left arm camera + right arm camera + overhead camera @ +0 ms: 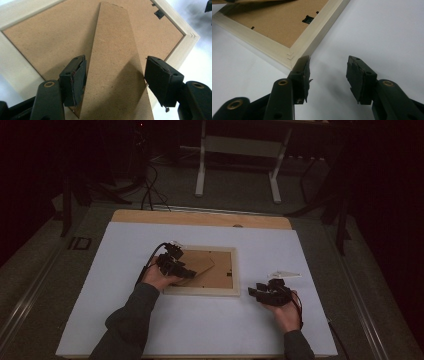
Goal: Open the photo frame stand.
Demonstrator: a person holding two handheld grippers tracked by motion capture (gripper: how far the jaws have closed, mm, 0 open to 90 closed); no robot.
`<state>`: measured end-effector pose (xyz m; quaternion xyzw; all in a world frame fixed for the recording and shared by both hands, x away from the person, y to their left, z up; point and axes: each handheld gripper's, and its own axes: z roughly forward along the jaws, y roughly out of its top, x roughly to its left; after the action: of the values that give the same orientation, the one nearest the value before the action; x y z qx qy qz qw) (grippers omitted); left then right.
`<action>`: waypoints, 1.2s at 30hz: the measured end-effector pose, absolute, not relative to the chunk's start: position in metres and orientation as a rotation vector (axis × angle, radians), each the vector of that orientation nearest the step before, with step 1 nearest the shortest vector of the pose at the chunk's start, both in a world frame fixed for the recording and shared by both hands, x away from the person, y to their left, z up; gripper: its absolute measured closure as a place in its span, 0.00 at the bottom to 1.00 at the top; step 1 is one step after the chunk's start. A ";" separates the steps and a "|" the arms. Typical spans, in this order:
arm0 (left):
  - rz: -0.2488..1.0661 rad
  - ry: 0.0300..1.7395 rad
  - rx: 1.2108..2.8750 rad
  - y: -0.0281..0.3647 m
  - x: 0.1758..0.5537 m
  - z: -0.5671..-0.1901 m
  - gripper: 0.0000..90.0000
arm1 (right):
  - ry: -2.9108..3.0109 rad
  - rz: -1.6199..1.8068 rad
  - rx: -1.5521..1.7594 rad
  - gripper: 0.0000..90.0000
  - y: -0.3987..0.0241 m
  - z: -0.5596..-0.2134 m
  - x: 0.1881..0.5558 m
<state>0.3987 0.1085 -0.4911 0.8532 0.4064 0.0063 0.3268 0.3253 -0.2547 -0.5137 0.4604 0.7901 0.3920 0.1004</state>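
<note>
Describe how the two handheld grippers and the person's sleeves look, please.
Both the left gripper and the right gripper are black, with brass-coloured rivets and worn, dark jaw pads. Each trails a black cable. A pale three-cornered plate tops the right one. The sleeves are dark grey.

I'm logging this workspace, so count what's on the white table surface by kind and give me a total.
Picture frame, lying face down, pale wood: 1
Fibreboard easel stand on the frame's back: 1
Handheld grippers: 2, the left gripper open astride the stand, the right gripper open beside the frame's corner
Total: 4
</note>
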 end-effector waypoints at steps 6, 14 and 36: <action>0.017 1.057 2.260 0.105 0.398 -0.494 0.39 | 2.335 1.161 1.363 0.59 -0.255 -0.514 0.326; -0.027 1.068 2.262 0.107 0.402 -0.497 0.39 | 2.339 1.155 1.363 0.59 -0.254 -0.515 0.326; -0.040 1.057 2.307 0.104 0.401 -0.502 0.38 | 2.354 1.147 1.364 0.58 -0.252 -0.517 0.326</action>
<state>0.4014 0.1037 -0.5020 0.8680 0.3976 -0.0151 0.2971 0.3262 -0.2523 -0.5169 0.4599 0.7937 0.3868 0.0942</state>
